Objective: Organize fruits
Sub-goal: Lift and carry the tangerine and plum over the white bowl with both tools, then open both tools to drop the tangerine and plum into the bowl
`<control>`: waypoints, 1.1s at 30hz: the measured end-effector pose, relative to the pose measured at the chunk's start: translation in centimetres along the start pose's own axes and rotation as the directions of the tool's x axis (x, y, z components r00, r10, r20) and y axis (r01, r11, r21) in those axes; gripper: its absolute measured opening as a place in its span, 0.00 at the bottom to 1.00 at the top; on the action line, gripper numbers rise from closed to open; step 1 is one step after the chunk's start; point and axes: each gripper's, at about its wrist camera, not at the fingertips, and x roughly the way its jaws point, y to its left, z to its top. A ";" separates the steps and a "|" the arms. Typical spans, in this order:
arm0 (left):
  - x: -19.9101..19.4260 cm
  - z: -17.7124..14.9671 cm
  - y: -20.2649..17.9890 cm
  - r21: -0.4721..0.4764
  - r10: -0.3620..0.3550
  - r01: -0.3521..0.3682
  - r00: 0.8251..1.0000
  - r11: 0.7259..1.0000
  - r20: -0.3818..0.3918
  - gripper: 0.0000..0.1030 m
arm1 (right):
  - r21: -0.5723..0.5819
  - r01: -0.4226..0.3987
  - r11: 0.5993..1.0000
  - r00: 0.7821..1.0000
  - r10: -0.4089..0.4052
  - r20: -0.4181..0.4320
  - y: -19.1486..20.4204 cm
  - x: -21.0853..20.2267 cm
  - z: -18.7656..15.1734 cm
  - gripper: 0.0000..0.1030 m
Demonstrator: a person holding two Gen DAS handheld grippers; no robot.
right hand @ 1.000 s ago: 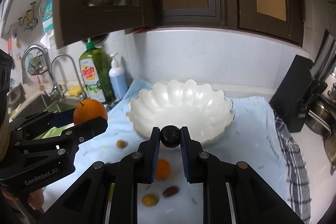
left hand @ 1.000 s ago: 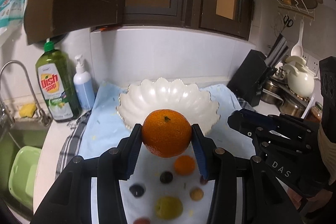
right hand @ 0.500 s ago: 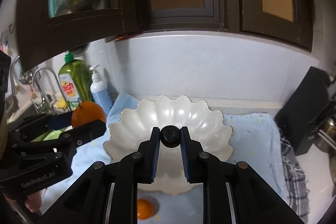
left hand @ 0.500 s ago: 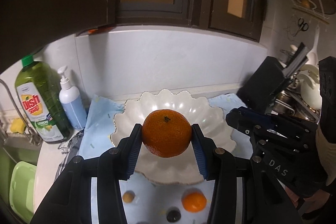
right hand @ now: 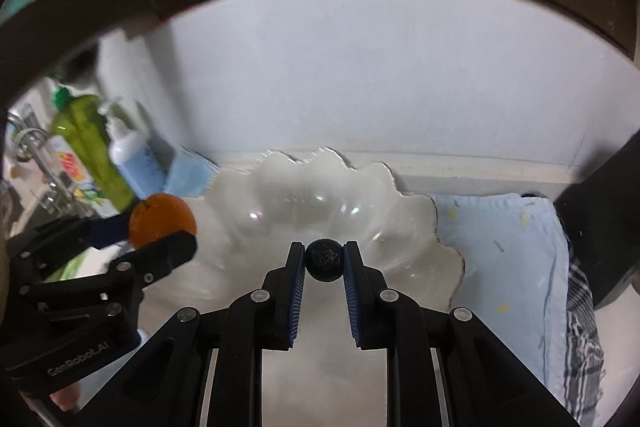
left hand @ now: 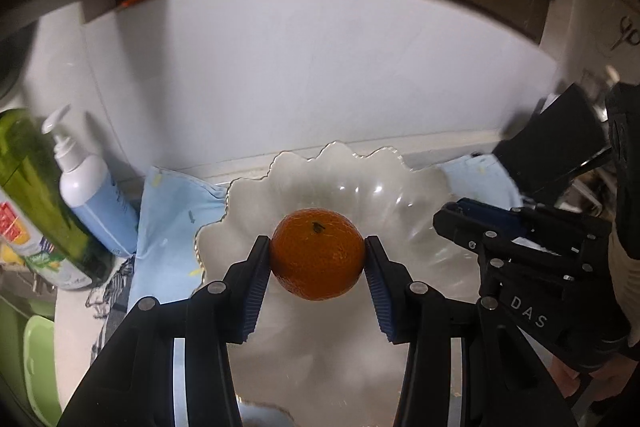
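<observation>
Over a white scalloped bowl on a kitchen surface, we carry two fruits at once. Our left gripper has its jaws clamped on an orange, held at its widest girth with the stem scar facing up; the fruit hangs above the bowl's hollow, not touching it. Our right gripper has its jaws pinched tight on a small dark berry, gripped at the very tips, likewise above the bowl's floor.

We judge the orange firm and fairly heavy for its size, its pebbled rind giving the ribbed pads good purchase; a hold across the middle, as here, suits it best. The berry looks light and probably soft, the sort to bruise or burst under hard pressure, and being round it could slip out if the pinch sits off centre. The bowl looks glazed and breakable, with a slick curved floor on which either fruit might roll once let go, so a low release would seem wise.

The count in view: one orange, one berry, one bowl with nothing in it so far as we see, two grippers. Beside the bowl stand one green bottle and one pump bottle; one blue cloth lies beneath.
</observation>
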 end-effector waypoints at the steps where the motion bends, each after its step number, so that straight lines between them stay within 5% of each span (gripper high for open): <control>1: 0.6 0.2 0.0 0.003 0.002 -0.002 1.000 1.000 -0.017 0.45 | -0.008 0.007 1.000 1.000 -0.007 -0.016 -0.2 0.7 0.2 0.20; 12: 7.2 1.5 0.8 -0.011 0.010 -0.012 0.983 1.000 -0.185 0.45 | 0.000 0.006 1.000 0.981 -0.006 -0.192 -1.7 6.2 0.8 0.20; 20: 9.4 1.8 1.0 -0.019 0.023 -0.029 0.970 0.999 -0.241 0.49 | 0.014 0.009 1.000 0.971 -0.005 -0.238 -2.1 7.7 1.2 0.25; 22: 9.1 1.9 1.0 -0.018 0.042 -0.047 0.974 0.999 -0.224 0.63 | 0.022 0.015 1.000 0.971 -0.009 -0.240 -2.3 7.8 1.3 0.41; 33: 6.4 2.4 1.4 -0.010 0.131 -0.134 0.979 0.991 -0.158 0.77 | -0.005 0.087 0.996 0.981 -0.087 -0.173 -2.5 5.0 1.5 0.52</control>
